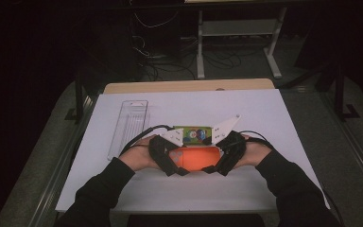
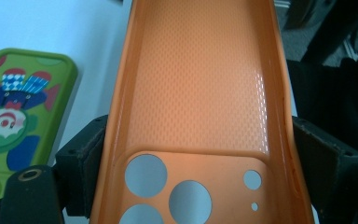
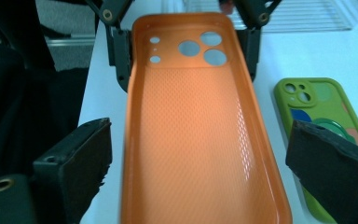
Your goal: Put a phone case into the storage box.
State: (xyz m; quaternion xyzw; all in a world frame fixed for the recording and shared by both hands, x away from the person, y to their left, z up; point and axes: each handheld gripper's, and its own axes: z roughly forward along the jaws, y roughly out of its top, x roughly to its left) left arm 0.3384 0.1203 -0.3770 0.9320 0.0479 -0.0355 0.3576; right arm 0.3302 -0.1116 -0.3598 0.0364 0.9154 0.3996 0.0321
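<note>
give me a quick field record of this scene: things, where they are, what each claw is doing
held item: orange phone case, inside facing up, camera cutouts at the left claw's end
left claw: jaws pressed on both long edges of the orange case
right claw: jaws open, standing clear of the case's sides, the case's end between them
nearby: green phone case flat on the white table, just beyond the orange one
also: clear plastic tray on the table, apart, to the left

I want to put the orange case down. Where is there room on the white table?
Bare table lies right of the green case, and along the near edge. It is crowded mid-table: orange case, green case, both hands. The clear tray takes the left.
</note>
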